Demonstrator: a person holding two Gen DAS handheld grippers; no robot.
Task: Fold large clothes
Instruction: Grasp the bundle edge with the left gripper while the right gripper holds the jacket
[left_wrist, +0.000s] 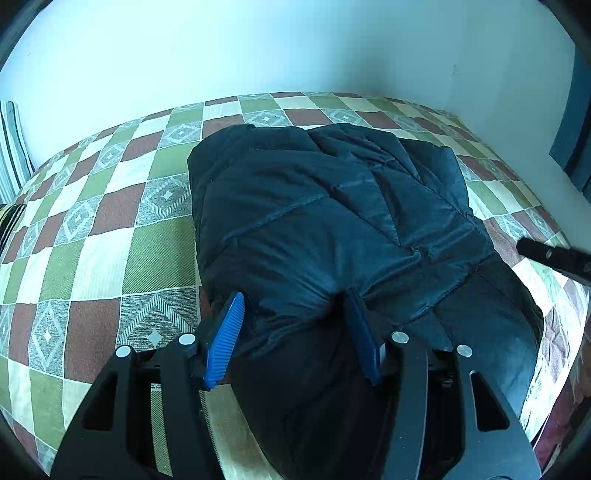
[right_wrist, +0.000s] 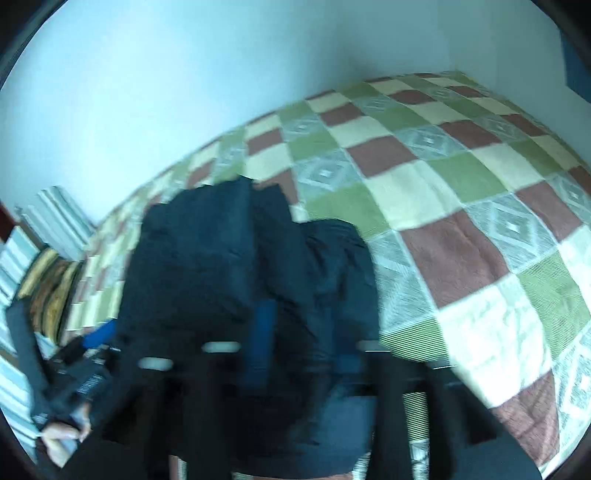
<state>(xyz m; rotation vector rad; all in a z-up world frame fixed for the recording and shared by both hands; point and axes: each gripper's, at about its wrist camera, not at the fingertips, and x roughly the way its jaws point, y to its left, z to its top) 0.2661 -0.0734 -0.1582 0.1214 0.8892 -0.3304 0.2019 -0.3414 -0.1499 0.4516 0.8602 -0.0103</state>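
Dark navy quilted jacket (left_wrist: 325, 206) is lying bunched and partly folded on the checkered quilt (left_wrist: 110, 229), filling the centre of the left wrist frame and running from mid-frame down to the bottom edge. Left gripper (left_wrist: 295, 332) is sitting at lower centre, its blue ribbed fingers (left_wrist: 225, 339) spread wide apart; the left pad is showing bare beside the jacket edge while the right finger is pressing into a fold of the fabric, jacket bulging between the two, so jaws are open and not clamping. A black rod-like part (left_wrist: 550, 254) is poking in at the right edge, touching nothing clearly. Pale wall (left_wrist: 295, 48) is filling the top of the frame, striped fabric (left_wrist: 11, 147) at the far left edge. Right wrist frame is heavily motion-blurred: jacket (right_wrist: 236, 277) is sitting in the lower left-centre on the quilt (right_wrist: 461, 184), which is spreading to the right and upper right. Right gripper (right_wrist: 303, 332) is at bottom centre over the jacket, one blue finger (right_wrist: 264, 332) smeared, the other barely readable; how far apart the jaws are standing and whether they are gripping cloth cannot be told. Striped pillows (right_wrist: 55, 218) are showing at left, and a hand (right_wrist: 62, 435) at lower left is holding the other black gripper body.
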